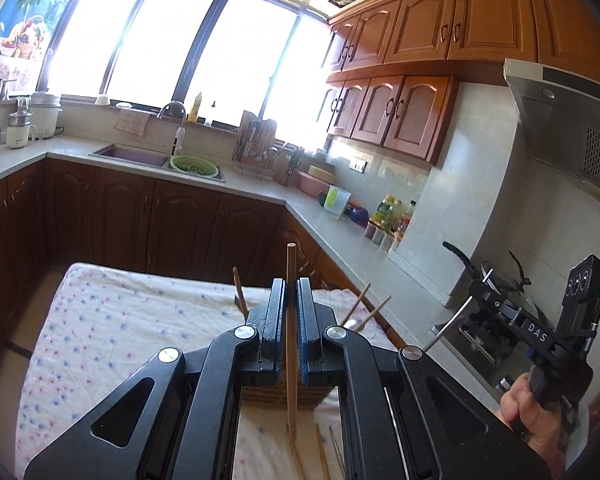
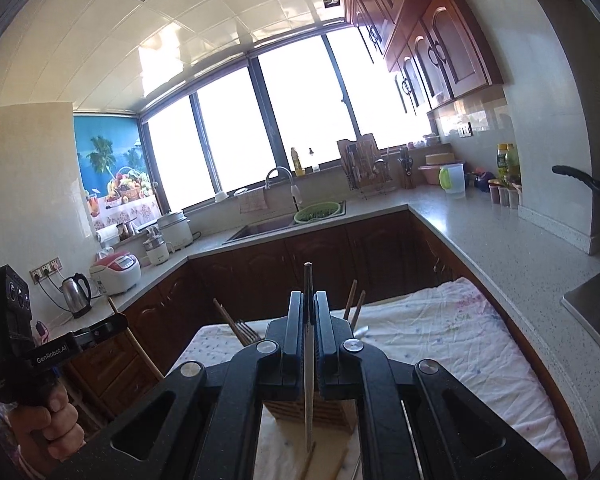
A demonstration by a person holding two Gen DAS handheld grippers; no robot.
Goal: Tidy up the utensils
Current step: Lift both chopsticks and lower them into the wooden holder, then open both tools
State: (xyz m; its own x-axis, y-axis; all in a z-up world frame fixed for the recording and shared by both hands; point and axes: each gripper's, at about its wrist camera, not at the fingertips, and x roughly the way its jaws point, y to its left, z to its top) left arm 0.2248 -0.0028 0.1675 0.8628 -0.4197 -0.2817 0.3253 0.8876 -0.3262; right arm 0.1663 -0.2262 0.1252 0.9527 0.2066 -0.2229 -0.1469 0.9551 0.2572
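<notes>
The wooden chopstick (image 1: 291,320) stands nearly upright, pinched between the pads of the left gripper (image 1: 291,312), whose jaws are pressed together on it with only the stick's width between them. Its top rises above the fingertips and its lower end hangs over the flowered cloth (image 1: 112,320). The right gripper (image 2: 309,320) is likewise squeezed tight on a thin metal utensil (image 2: 309,360), also upright; whether it is a knife or a steel chopstick I cannot tell.

Just beyond and below both grippers sits a woven holder (image 2: 332,412) on the cloth, with more chopsticks (image 2: 354,304) and a fork (image 2: 246,330) leaning out of it. A few loose sticks (image 1: 322,452) lie on the near cloth. A hand (image 1: 528,408) grips the right gripper's handle at the right edge. Farther off, the counter (image 2: 480,232) runs round to the sink (image 2: 260,230) under the window.
</notes>
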